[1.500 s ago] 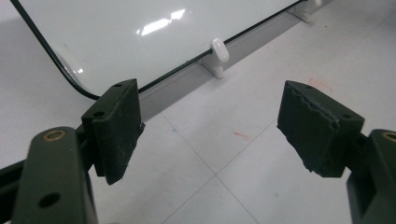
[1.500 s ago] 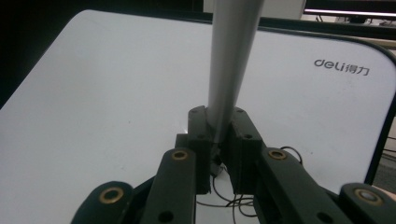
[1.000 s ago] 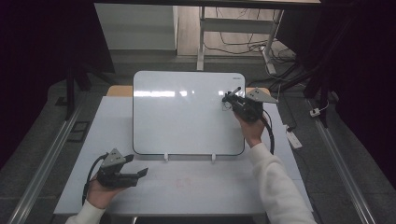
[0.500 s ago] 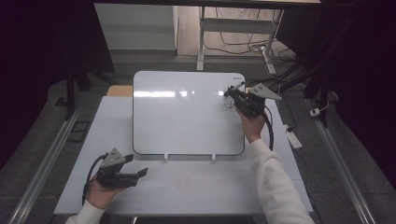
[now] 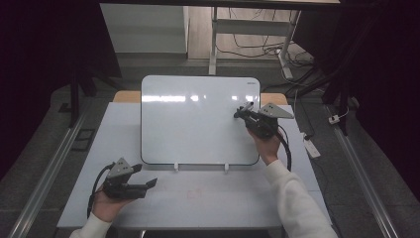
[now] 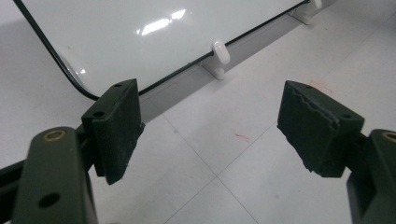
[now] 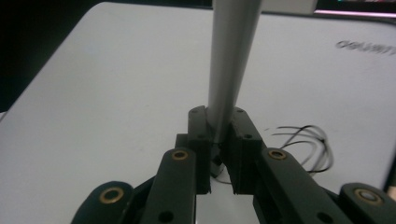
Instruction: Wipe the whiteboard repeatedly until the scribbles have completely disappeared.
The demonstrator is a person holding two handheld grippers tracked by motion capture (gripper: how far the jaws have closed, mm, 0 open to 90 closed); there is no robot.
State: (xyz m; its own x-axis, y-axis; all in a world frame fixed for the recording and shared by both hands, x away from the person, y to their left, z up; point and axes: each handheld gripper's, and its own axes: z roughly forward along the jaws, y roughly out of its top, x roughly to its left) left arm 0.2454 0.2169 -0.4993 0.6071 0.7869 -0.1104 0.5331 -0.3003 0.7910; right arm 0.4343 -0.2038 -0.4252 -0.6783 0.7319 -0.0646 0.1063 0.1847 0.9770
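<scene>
Marker [image 7: 231, 70] clamped in my right tongs [image 5: 246, 113], tip at the right part of the whiteboard [image 5: 198, 119] beside black scribbles [image 7: 306, 140].

I judge the marker light, stiff and smooth, so it could twist or slip if I press hard; my pads hold it low on the grey barrel, near the writing end, which seems the steadiest place. The whiteboard leans on two small white feet [image 6: 219, 58] at the far middle of the worktop [image 5: 208, 198], so a light touch suits it. My left tongs [image 5: 143, 184] rest near left, jaws wide apart and empty.
</scene>
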